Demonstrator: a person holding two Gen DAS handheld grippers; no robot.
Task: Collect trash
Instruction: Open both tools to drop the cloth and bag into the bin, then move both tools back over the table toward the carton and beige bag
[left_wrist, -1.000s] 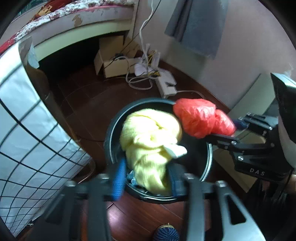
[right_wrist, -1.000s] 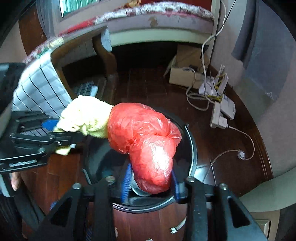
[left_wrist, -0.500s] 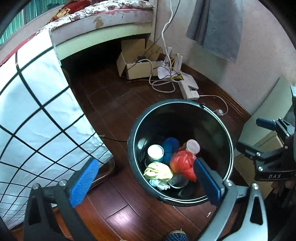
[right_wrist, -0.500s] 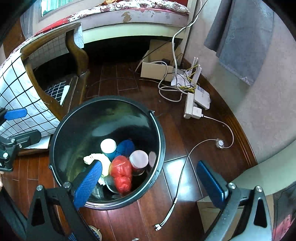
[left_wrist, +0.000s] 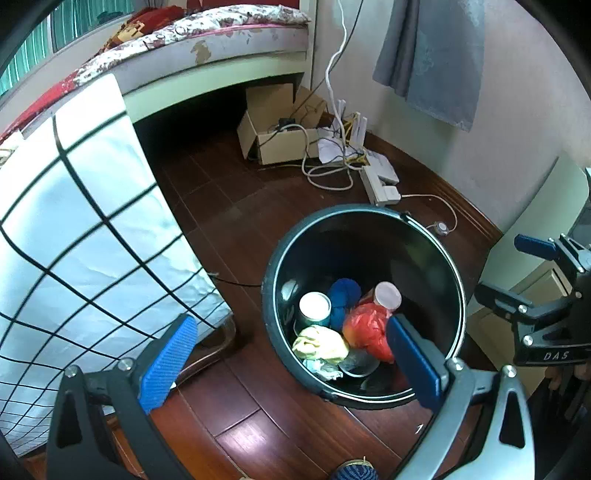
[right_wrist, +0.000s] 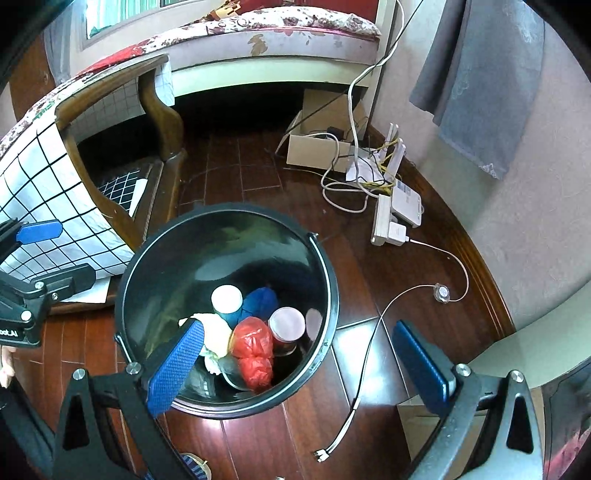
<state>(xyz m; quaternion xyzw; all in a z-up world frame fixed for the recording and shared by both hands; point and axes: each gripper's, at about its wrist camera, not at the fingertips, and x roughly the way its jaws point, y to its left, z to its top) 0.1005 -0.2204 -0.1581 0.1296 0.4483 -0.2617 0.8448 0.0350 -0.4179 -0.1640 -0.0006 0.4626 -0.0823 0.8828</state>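
A black round bin (left_wrist: 280, 258) (right_wrist: 147, 251) stands on the dark wood floor. Inside lie a red plastic bag (left_wrist: 364, 328) (right_wrist: 253, 345), a yellow crumpled wad (left_wrist: 321, 343) (right_wrist: 216, 332), a blue ball (left_wrist: 343, 295) (right_wrist: 260, 301), two capped bottles (left_wrist: 314, 306) (left_wrist: 387, 294) and other scraps. My left gripper (left_wrist: 291, 362) is open and empty above the bin's near rim. My right gripper (right_wrist: 295, 365) is open and empty above the bin, with its left pad (right_wrist: 177, 365) over the yellow wad.
A grid-patterned cloth (left_wrist: 74, 229) hangs over a wooden chair (right_wrist: 162, 110) at left. A cardboard box (left_wrist: 273, 129), cables, a router and a power strip (right_wrist: 388, 221) lie by the far wall. A loose cable (right_wrist: 369, 354) runs beside the bin.
One second ago my left gripper held the yellow wad and my right held the red bag over the bin. Both opened, and the two pieces now lie in the bin. Both grippers rose.
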